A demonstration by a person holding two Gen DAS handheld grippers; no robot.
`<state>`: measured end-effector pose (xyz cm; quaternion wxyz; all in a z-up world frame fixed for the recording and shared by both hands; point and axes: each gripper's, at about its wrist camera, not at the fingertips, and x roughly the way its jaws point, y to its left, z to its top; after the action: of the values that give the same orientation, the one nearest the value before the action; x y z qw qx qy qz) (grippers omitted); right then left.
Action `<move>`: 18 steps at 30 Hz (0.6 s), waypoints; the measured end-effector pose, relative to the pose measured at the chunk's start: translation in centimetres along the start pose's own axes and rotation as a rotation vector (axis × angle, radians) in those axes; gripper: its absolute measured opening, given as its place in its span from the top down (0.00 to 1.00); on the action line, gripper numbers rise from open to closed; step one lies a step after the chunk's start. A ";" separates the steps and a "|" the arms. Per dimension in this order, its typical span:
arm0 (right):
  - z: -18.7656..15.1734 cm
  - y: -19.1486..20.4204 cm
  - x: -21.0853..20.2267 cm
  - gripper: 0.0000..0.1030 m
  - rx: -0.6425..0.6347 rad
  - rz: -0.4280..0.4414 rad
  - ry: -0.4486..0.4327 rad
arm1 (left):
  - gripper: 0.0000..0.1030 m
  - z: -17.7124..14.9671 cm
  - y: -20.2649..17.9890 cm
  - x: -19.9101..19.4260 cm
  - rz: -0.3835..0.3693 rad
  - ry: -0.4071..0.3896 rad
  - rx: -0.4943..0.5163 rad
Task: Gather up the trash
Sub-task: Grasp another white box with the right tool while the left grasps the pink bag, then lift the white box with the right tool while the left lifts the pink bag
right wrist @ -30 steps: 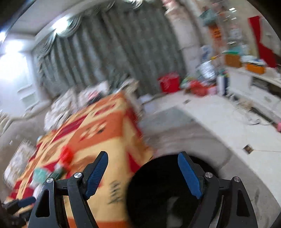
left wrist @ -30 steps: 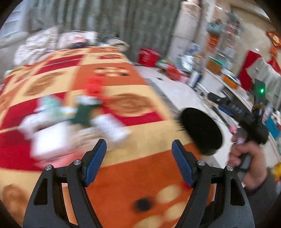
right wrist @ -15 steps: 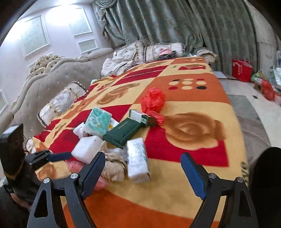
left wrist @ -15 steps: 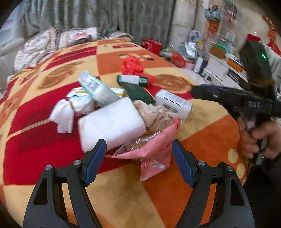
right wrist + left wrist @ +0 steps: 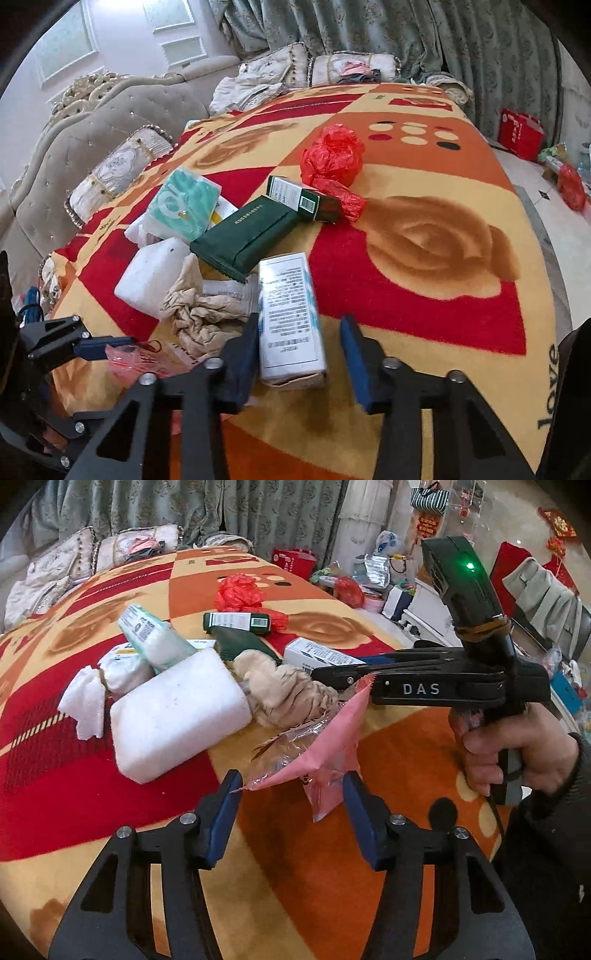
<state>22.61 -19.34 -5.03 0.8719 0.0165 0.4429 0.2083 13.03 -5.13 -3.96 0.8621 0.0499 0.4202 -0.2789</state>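
Pink plastic bag (image 5: 325,746) gapes open, contents unclear, beside crumpled paper (image 5: 284,694).

Both hands swung off the floor side and dropped in over the trash pile on the bed. The right gripper (image 5: 299,354) now straddles the white box (image 5: 290,317), jaws closing around it. The left gripper (image 5: 291,812) moved up onto the pink wrapper (image 5: 325,753), jaws closing too.

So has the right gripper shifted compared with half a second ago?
Yes. The right gripper has come down and in toward the trash pile; its closing jaws now straddle the white box, which earlier lay well ahead on the blanket.
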 end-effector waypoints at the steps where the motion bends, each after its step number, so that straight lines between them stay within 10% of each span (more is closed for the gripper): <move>1: -0.1 0.1 -0.1 0.67 -0.004 -0.002 0.000 | 0.47 0.1 0.0 0.0 -0.001 -0.001 -0.001; 11: -0.3 -0.1 -0.1 0.68 0.014 -0.001 -0.005 | 0.43 1.1 1.6 0.1 0.005 -0.057 -0.094; 18: -0.2 -0.1 -0.1 0.68 0.016 0.007 -0.005 | 0.41 1.3 -0.8 1.2 -0.045 -0.013 0.035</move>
<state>22.48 -19.51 -5.11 0.8721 0.0255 0.4424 0.2076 14.12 -6.81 -3.93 0.8573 0.0535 0.4106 -0.3060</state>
